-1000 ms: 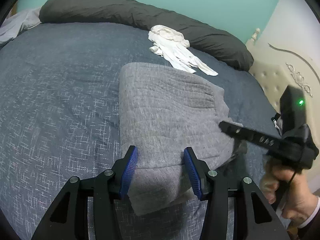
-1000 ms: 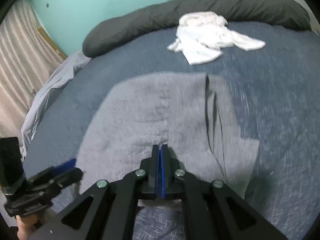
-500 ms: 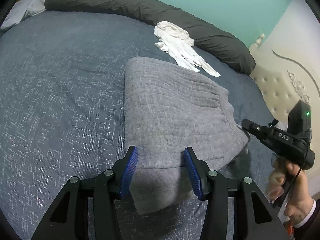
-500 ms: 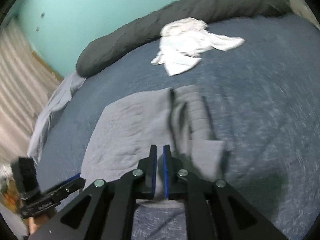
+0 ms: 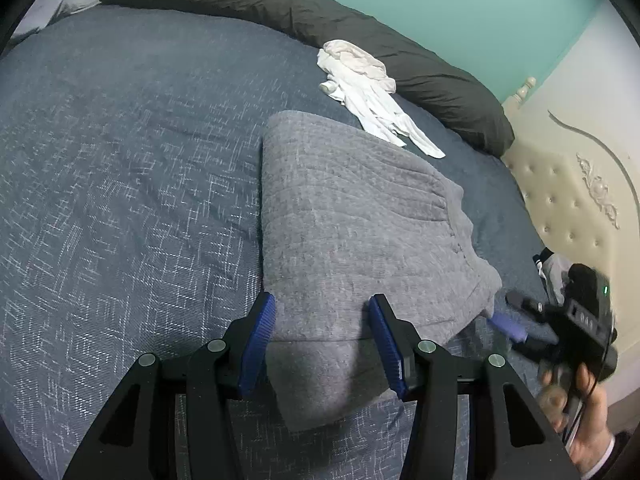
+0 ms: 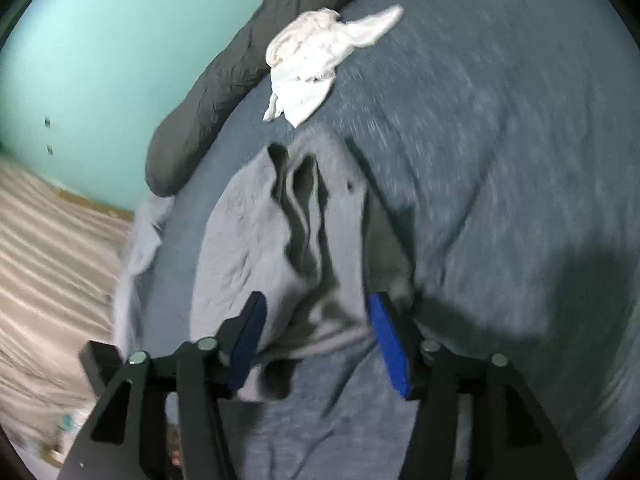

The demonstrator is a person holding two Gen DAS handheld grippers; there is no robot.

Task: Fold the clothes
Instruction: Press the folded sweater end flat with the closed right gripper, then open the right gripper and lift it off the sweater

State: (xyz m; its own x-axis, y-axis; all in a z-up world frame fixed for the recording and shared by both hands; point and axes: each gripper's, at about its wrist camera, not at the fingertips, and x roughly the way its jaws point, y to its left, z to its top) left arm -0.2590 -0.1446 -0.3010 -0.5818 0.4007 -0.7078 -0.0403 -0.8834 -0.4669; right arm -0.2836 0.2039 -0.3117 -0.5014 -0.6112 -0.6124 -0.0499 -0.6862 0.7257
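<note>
Both hand-held grippers spread, holding nothing: left hand-held gripper (image 5: pixel 322 344), right hand-held gripper (image 6: pixel 316 340) straddle near edge of folded grey garment (image 5: pixel 352 216) on bed (image 5: pixel 120 160). Risk: shallow pinch drags top layer, undoing fold.

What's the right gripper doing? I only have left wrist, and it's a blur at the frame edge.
Observer: The right gripper is open, jaws wide apart, above the near end of the gray garment.
Operator: Is that side folded flat?
Observer: No. In the right wrist view its layers gape along that edge, with dark gaps between them.
Operator: Anything past the bed on the far side?
Observer: A striped beige surface under the teal wall; I can't tell what it is.
</note>
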